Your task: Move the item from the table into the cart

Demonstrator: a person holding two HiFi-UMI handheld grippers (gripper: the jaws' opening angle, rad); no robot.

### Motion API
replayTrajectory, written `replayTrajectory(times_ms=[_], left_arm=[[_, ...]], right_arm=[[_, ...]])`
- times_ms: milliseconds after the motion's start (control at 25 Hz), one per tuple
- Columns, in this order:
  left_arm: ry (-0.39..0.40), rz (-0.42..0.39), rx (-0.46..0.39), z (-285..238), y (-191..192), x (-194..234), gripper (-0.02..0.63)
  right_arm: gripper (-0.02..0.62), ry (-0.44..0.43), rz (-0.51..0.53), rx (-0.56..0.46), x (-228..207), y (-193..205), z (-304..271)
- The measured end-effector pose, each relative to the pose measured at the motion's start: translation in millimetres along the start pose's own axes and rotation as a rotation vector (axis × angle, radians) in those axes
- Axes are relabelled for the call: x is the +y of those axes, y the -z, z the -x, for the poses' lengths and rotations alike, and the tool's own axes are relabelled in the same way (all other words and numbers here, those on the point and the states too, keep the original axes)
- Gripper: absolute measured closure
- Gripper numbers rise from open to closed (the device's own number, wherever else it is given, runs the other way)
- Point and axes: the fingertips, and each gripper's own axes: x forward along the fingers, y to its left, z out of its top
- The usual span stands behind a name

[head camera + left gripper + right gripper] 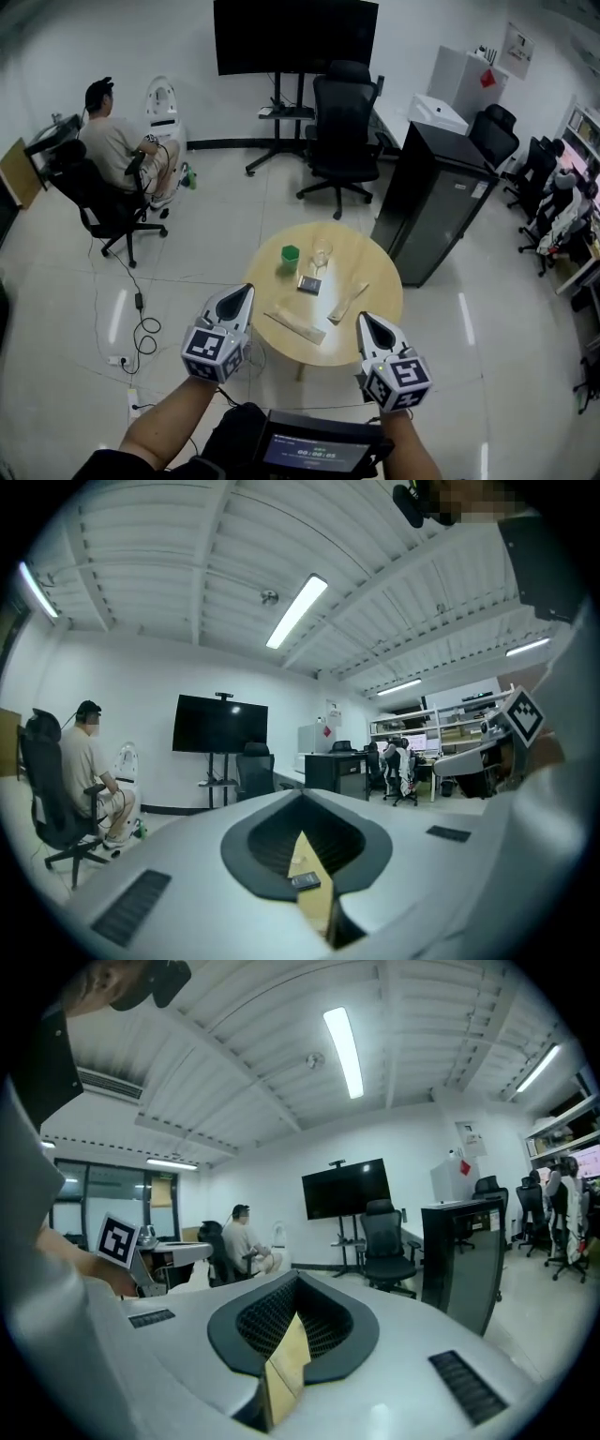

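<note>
Poised at the near edge of the round surface (380,281), left gripper (246,293) and right gripper (367,322) with jaws together and empty, seemingly lining up a first pick among green cup (290,255), glass (322,251), dark box (309,284) and flat packets (294,322) lying there, cart nowhere in sight.

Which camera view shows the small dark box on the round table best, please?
The head view: the small dark box lies in full sight from above on the round table. The left gripper view only glimpses it through the slit between its jaws; the right gripper view misses it.
</note>
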Motion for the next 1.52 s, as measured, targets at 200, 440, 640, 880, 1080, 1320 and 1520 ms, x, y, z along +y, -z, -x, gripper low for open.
replayTrajectory(times_ms=[200,440,640,880,1080,1320,1520], left_arm=[[-0.011,0.022,0.02,-64.1,22.4,72.4,0.589],[0.059,0.018,0.039,-122.9,27.1,172.9,0.589],[0.117,0.014,0.017,-171.8,23.9,232.4,0.589],[0.123,0.001,0.025,-220.1,23.4,251.5,0.589],[0.123,-0.01,0.051,-235.8,30.6,241.9,0.589],[0.118,0.019,0.082,-273.7,56.5,258.1,0.589],[0.111,0.043,0.121,-290.1,90.7,260.8,0.589]], right_arm=[[0.591,-0.062,0.013,0.059,-12.7,8.1,-110.5],[0.591,-0.016,0.004,0.065,7.8,-3.1,-228.8],[0.586,0.016,-0.002,0.053,15.1,-13.7,-308.2],[0.57,-0.039,-0.001,0.106,-3.9,-11.2,-358.9],[0.503,-0.114,0.063,0.165,-21.5,0.9,-373.7],[0.434,-0.196,0.129,0.295,-49.3,27.8,-424.8],[0.434,-0.249,0.248,0.405,-61.8,74.2,-449.3]])
